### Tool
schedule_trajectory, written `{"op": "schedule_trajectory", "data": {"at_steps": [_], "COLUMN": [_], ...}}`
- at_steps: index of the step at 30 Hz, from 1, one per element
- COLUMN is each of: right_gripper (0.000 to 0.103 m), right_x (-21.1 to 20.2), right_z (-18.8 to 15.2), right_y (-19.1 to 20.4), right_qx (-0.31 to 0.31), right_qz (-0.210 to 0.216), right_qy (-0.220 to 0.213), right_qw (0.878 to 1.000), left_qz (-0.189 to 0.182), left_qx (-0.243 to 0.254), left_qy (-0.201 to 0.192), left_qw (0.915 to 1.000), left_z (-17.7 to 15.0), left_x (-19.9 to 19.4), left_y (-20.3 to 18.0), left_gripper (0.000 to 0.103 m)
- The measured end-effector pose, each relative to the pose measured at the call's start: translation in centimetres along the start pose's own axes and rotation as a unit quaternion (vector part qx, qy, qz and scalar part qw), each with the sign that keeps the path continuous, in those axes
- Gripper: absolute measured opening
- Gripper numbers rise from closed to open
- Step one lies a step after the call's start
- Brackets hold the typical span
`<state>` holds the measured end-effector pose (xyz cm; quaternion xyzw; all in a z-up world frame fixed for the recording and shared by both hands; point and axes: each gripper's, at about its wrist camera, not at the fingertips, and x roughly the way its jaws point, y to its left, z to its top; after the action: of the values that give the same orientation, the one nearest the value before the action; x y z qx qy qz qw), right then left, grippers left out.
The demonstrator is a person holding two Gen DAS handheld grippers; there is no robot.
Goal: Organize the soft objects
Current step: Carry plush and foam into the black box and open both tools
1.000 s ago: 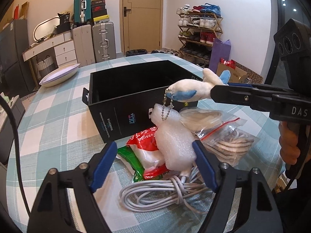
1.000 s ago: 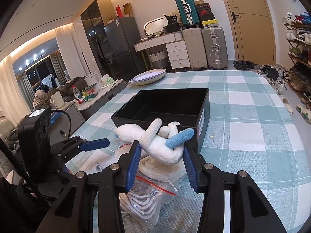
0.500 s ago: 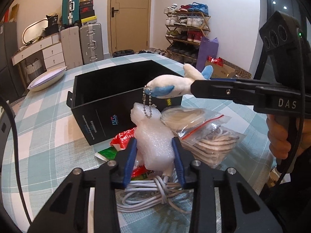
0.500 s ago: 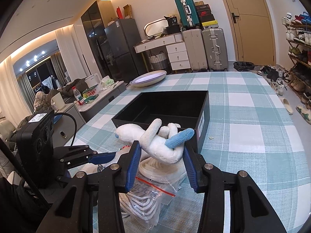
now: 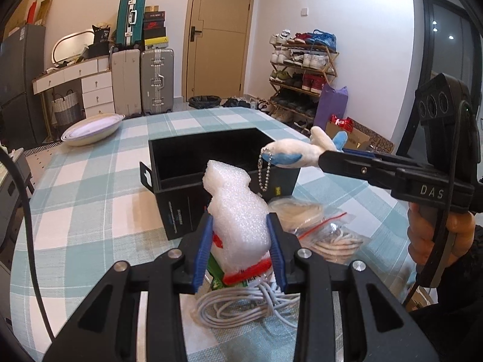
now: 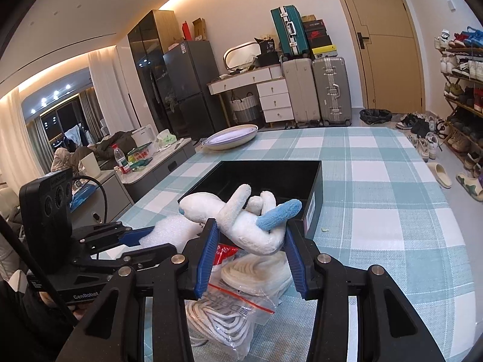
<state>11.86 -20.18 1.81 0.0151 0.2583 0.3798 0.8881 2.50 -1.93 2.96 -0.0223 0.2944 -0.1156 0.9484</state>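
Note:
My left gripper (image 5: pixel 240 250) is shut on a white foam piece (image 5: pixel 238 214) and holds it just above the pile, in front of the black open box (image 5: pixel 211 163). My right gripper (image 6: pixel 250 241) is shut on a white plush toy with blue tips (image 6: pixel 238 220), held above the near corner of the black box (image 6: pixel 271 175). In the left wrist view the plush toy (image 5: pixel 295 152) hangs over the box's right corner, its bead chain dangling. The right wrist view shows the left gripper (image 6: pixel 132 238) low at the left, with the foam piece (image 6: pixel 169 232) in it.
Under the grippers lie zip bags of coiled rope (image 5: pixel 329 235) (image 6: pixel 241 286), a white cable coil (image 5: pixel 241 304) and a red and green packet (image 5: pixel 250 271). A white bowl (image 5: pixel 90 125) sits at the far edge of the checked tablecloth (image 6: pixel 377 211). A hand (image 5: pixel 428 235) grips the right handle.
My left gripper closed its wide-open jaws on the foam piece, then lifted it off the pile towards the box. The right gripper kept still with the plush toy.

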Motion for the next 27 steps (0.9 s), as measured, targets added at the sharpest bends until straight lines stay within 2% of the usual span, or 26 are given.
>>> {"op": "schedule_trajectory", "data": {"at_steps": [6,15,27], "right_gripper": [0.044,0.044,0.044], "right_x": [-0.1,1.4,5.8], "right_z": [0.6,2.0,3.8], "right_y": [0.2,1.3,0.8], "right_qx": [-0.006,-0.035,-0.053], "right_qz": [-0.023,-0.090,-0.124], "right_qy": [-0.012,-0.016,0.014], "right_qw": [1.000,0.995,0.991], "left_qz": [0.013,0.036,0.048], "left_qx": [-0.001,-0.011,-0.011], "left_qy": [-0.017,-0.021,-0.010], "left_qw": [0.9998,0.9991,0.9987], "left_z": [1.8,4.1,5.5], "left_x": [-0.5,1.5,4.8], "left_y": [0.8,2.4,3.0], "left_gripper": [0.034,0.034,0.034]}}
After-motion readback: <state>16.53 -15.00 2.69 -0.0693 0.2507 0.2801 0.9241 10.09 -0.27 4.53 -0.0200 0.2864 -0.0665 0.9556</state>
